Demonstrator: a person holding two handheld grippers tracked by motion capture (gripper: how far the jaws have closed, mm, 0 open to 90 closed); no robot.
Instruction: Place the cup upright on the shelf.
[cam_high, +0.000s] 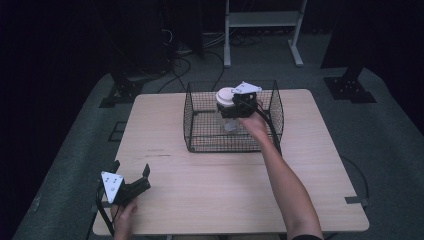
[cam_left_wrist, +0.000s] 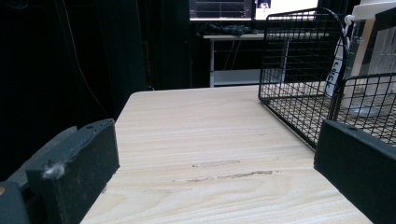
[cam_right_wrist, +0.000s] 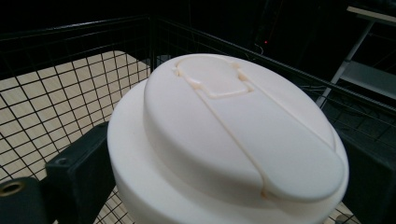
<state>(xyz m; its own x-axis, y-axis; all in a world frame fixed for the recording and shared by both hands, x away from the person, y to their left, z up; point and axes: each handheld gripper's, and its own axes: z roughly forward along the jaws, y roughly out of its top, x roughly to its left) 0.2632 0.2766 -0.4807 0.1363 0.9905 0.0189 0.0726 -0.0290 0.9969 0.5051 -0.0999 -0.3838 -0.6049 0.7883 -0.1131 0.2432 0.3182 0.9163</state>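
A clear container with a cream-white lid (cam_high: 226, 96) stands inside a black wire basket (cam_high: 200, 141) at the back middle of the table. My right gripper (cam_high: 235, 106) reaches into the basket and is shut on the container just below its lid (cam_right_wrist: 233, 135), with a black jaw on either side. My left gripper (cam_high: 132, 175) rests near the table's front left corner, jaws spread wide and nothing between them. In the left gripper view the basket (cam_left_wrist: 299, 70) and the container (cam_left_wrist: 369, 60) appear at the right, well beyond the jaws.
The wooden table (cam_high: 210, 195) has bare surface in front of and to the left of the basket. A white metal frame (cam_high: 262, 22) and cables lie on the floor behind the table. Dark stands flank the back corners.
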